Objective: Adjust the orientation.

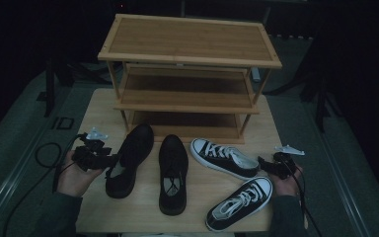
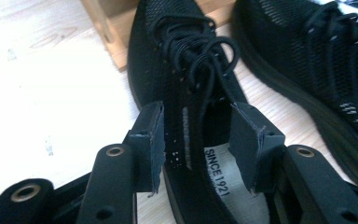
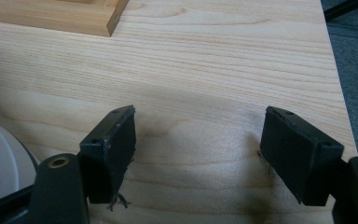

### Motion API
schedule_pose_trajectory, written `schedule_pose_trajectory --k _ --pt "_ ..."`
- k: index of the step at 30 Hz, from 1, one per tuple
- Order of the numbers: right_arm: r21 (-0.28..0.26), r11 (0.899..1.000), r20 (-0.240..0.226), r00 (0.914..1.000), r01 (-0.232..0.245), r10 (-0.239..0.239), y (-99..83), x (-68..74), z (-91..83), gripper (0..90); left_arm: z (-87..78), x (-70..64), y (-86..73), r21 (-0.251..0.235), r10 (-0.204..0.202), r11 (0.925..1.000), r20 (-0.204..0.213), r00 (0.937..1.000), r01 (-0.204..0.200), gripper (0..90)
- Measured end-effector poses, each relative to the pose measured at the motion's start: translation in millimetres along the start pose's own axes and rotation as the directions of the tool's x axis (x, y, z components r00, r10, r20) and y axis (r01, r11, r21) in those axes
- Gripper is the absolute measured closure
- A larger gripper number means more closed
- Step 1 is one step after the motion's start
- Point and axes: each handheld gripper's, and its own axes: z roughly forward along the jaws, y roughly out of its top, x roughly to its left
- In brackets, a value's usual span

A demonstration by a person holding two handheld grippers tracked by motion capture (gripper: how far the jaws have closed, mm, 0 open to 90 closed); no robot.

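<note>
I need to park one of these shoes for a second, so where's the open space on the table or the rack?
The rack's top shelf is bare, and the middle shelf looks bare too. On the table, free patches lie left of the rack and in front of the right tongs. The front is crowded with two black shoes and two black-and-white sneakers.

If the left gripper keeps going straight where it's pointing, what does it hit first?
Most likely the all-black shoe nearest it. The left gripper is open, its jaws already either side of the tongue and laces by the shoe's opening. Whether the pads touch yet is unclear. Beyond it stands the wooden rack.
</note>
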Motion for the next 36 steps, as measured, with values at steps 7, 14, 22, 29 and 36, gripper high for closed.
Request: schedule_pose_trajectory --k 7,14,22,29,36 --pt "0.0 1.0 0.0 1.0 0.0 0.0 0.0 0.0 0.0 26.4 21.9 -1.5 -0.1 0.049 -0.041 0.9979 -0.022 0.9989 0.042 59.7" --pt "0.0 1.0 0.0 1.0 0.001 -0.001 0.0 -0.1 0.0 26.4 38.3 -1.7 3.1 0.052 -0.096 0.9939 -0.017 0.9952 0.097 73.0" --pt "0.0 1.0 0.0 1.0 0.0 0.0 0.0 0.0 0.0 26.4 39.8 -5.7 9.4 0.028 -0.139 0.9896 -0.067 0.9881 0.141 87.0" --pt "0.0 1.0 0.0 1.0 0.001 -0.001 0.0 -0.1 0.0 26.4 50.5 3.3 18.5 -0.029 -0.25 0.9679 -0.002 0.9683 0.25 87.1" --pt "0.0 1.0 0.0 1.0 0.0 0.0 0.1 -0.1 0.0 26.4 64.7 0.6 36.1 -0.062 -0.3 0.9522 -0.006 0.9539 0.299 87.2"
